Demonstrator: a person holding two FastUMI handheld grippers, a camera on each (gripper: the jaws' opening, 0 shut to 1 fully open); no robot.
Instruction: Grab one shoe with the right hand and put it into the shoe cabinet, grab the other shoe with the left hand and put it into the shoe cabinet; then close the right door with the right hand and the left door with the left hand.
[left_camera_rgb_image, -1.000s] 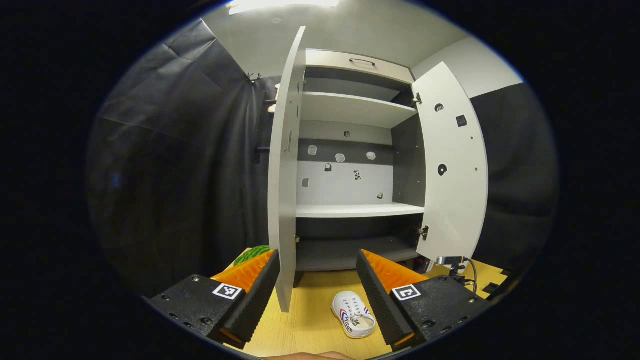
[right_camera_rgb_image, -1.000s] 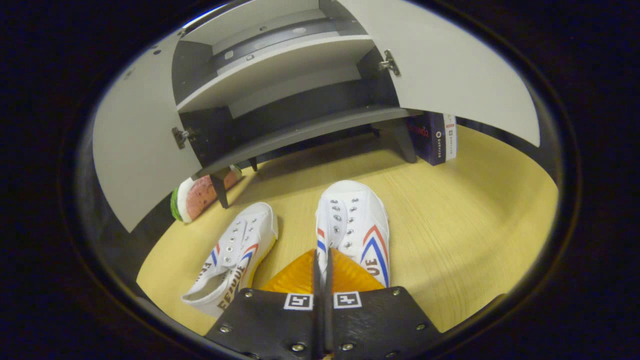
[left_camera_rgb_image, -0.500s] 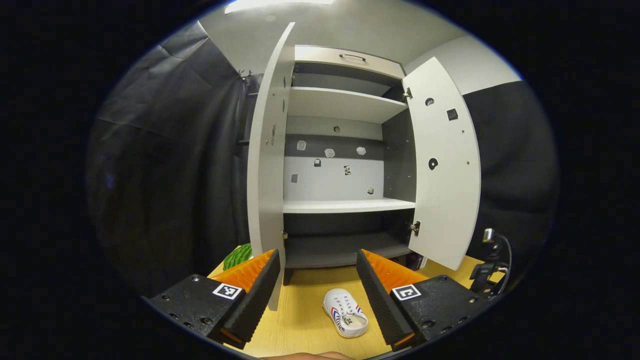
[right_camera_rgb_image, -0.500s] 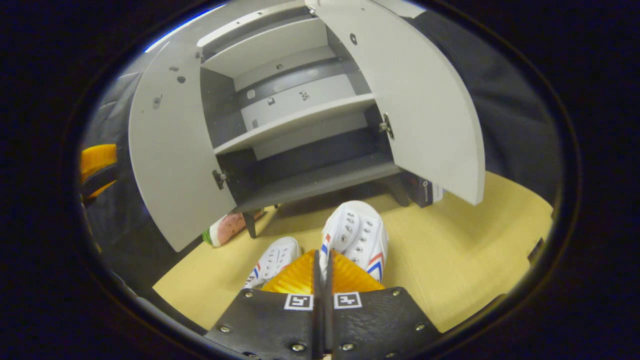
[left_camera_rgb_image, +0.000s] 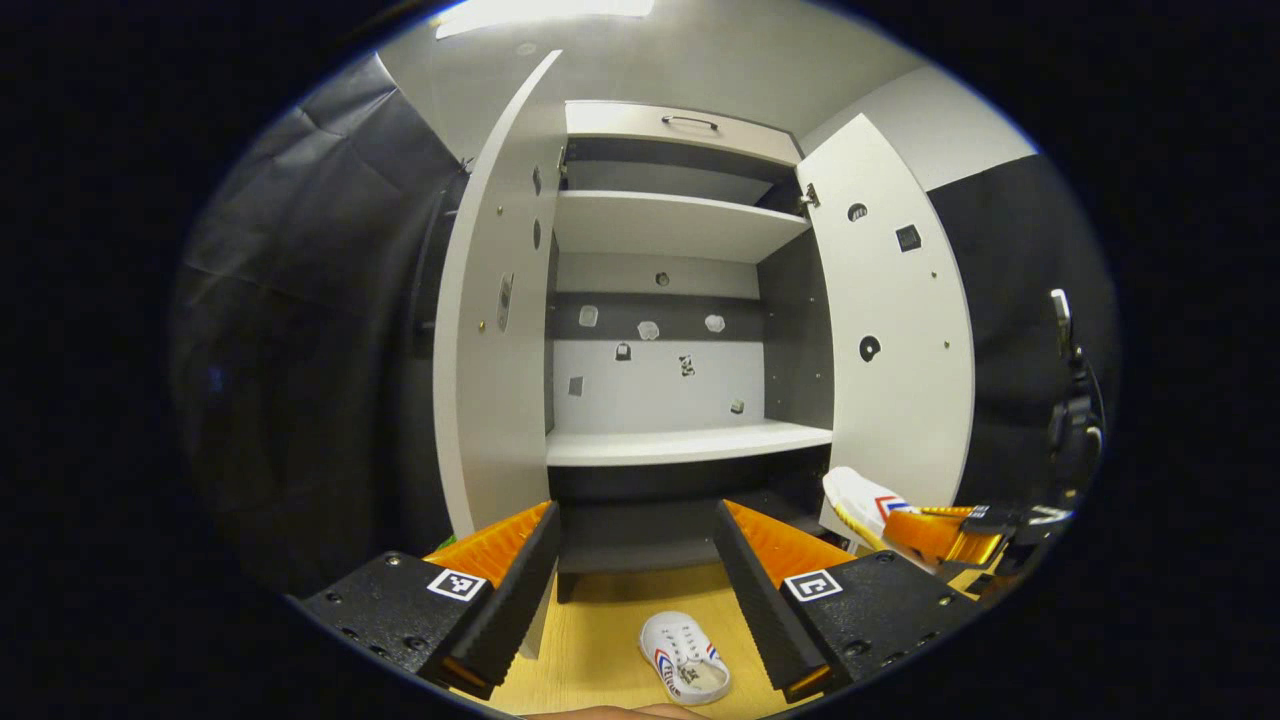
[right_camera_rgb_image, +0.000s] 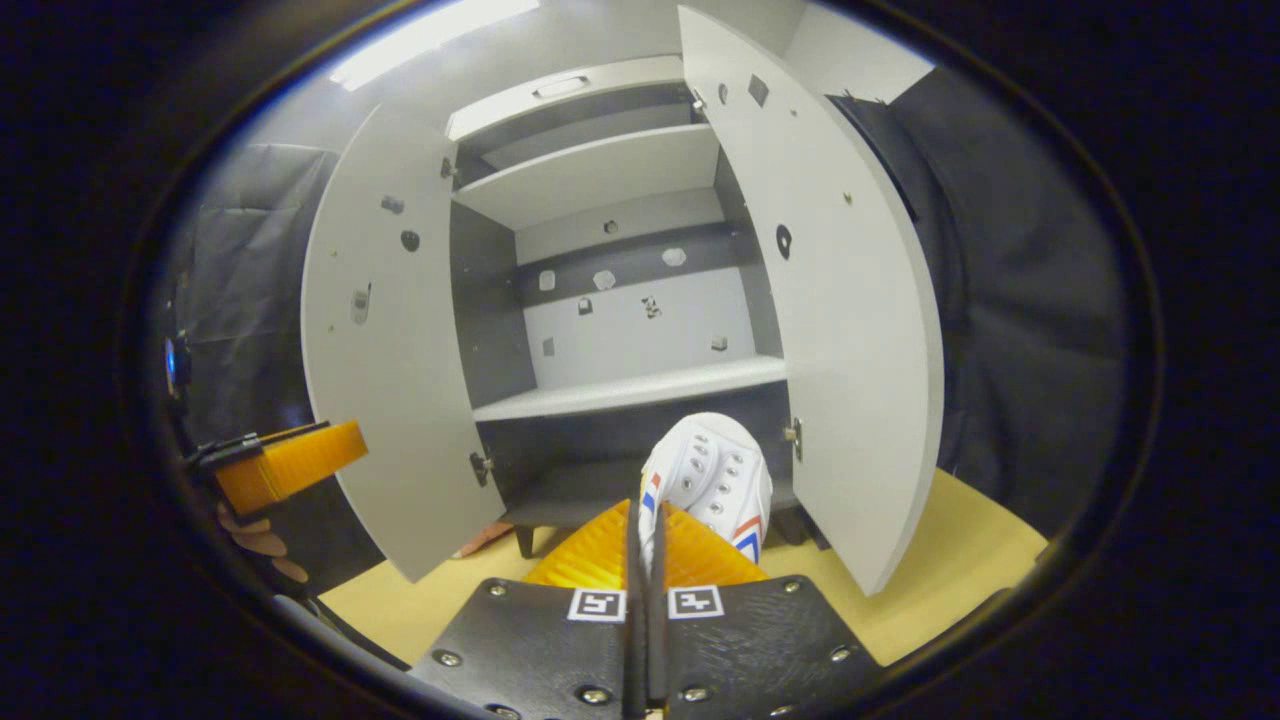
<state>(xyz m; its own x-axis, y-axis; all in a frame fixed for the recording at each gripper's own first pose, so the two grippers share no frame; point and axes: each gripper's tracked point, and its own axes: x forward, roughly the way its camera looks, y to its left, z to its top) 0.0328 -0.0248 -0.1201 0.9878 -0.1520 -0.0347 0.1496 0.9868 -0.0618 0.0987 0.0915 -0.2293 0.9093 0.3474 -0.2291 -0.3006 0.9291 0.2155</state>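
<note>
The grey shoe cabinet stands with its left door (left_camera_rgb_image: 490, 350) and right door (left_camera_rgb_image: 900, 330) wide open and bare shelves inside. My right gripper (right_camera_rgb_image: 645, 530) is shut on the collar of a white shoe (right_camera_rgb_image: 715, 470) with red and blue stripes. It holds the shoe in the air, toe forward, before the bottom compartment (right_camera_rgb_image: 570, 495). In the left gripper view this shoe (left_camera_rgb_image: 865, 497) hangs by the right door's foot. The other white shoe (left_camera_rgb_image: 685, 655) lies on the wooden floor below my left gripper (left_camera_rgb_image: 635, 580), which is open and holds nothing.
The middle shelf (left_camera_rgb_image: 680, 443) sits just above the bottom compartment. In the right gripper view the left gripper (right_camera_rgb_image: 290, 465) and a hand's fingers (right_camera_rgb_image: 255, 540) show beyond the left door (right_camera_rgb_image: 385, 330). A reddish object (right_camera_rgb_image: 485, 538) lies beside the cabinet's leg. Yellow floor (right_camera_rgb_image: 960, 540) spreads right.
My right gripper has lifted its shoe off the floor up toward the bottom compartment; the other shoe stayed down. My left gripper shifted sideways and stayed open.
</note>
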